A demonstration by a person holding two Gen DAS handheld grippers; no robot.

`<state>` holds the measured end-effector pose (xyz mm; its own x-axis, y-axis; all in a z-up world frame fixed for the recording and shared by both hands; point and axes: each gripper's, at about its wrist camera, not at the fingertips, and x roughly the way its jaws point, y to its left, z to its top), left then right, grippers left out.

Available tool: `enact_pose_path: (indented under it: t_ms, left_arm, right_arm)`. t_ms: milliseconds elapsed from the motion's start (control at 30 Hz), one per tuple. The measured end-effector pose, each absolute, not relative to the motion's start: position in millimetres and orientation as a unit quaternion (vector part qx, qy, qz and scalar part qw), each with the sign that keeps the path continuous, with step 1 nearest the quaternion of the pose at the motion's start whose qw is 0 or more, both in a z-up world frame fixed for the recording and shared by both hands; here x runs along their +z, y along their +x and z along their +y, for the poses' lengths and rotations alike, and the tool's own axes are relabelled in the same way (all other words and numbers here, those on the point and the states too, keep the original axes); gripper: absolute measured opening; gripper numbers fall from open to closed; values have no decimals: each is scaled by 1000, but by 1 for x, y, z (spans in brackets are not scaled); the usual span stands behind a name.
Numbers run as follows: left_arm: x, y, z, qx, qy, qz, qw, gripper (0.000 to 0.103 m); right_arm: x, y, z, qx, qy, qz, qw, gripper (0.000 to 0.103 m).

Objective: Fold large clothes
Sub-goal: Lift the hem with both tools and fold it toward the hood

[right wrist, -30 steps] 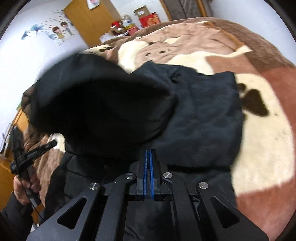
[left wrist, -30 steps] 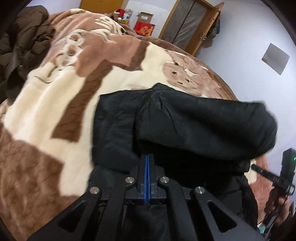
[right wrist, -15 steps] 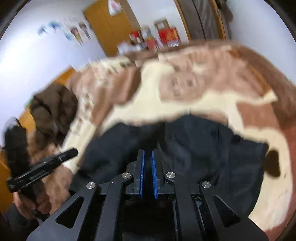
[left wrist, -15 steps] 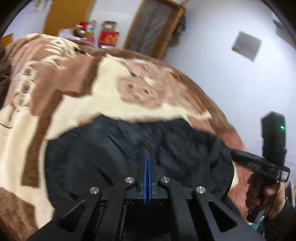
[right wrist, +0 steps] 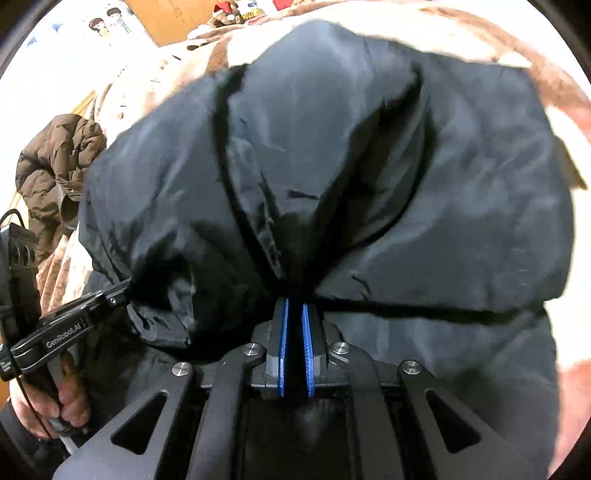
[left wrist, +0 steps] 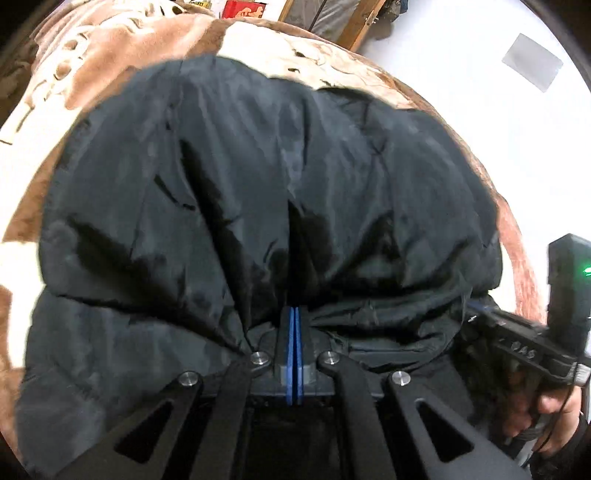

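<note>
A large black padded jacket [left wrist: 258,177] lies bunched on the bed and fills both views; it also shows in the right wrist view [right wrist: 369,184]. My left gripper [left wrist: 293,314] is shut on a fold of the black jacket, blue pads pressed together. My right gripper [right wrist: 293,310] is shut on another fold of the jacket, with cloth pinched in the narrow gap between its blue pads. Each gripper shows in the other's view: the right one [left wrist: 517,350] at the jacket's right edge, the left one [right wrist: 66,332] at its left edge.
A brown and cream patterned blanket [left wrist: 74,66] covers the bed under the jacket. A brown puffer coat [right wrist: 55,162] lies at the bed's left side. A wooden door [right wrist: 177,18], boxes [left wrist: 243,7] and a wardrobe stand beyond the bed. A white wall [left wrist: 498,55] is on the right.
Both grippers have dropped forward and down with the jacket fold. The black cloth now spreads over the lower layer and fills the views, where half a second ago it was further off.
</note>
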<state>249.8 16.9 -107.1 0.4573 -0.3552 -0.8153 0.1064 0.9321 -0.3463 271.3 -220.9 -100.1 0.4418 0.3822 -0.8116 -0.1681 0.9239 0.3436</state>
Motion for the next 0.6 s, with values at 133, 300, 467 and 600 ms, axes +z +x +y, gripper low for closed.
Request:
enact_pose_path:
  t_ms: [133, 300, 467, 600]
  left_arm:
    - [-74, 231, 27, -139, -127, 476, 859, 1]
    - [-43, 262, 43, -102, -137, 423, 890, 1]
    - [-77, 302, 79, -38, -166, 445, 879, 1]
    - [-105, 302, 87, -52, -195, 451, 869, 1]
  right_arm:
    - [-54, 261, -232, 162, 104, 442, 876, 7]
    - [-32, 295, -236, 142, 113, 393, 901, 7]
    - [-86, 338, -256, 103, 141, 447, 877, 7]
    - [-98, 335, -262, 102, 129, 443, 881, 4]
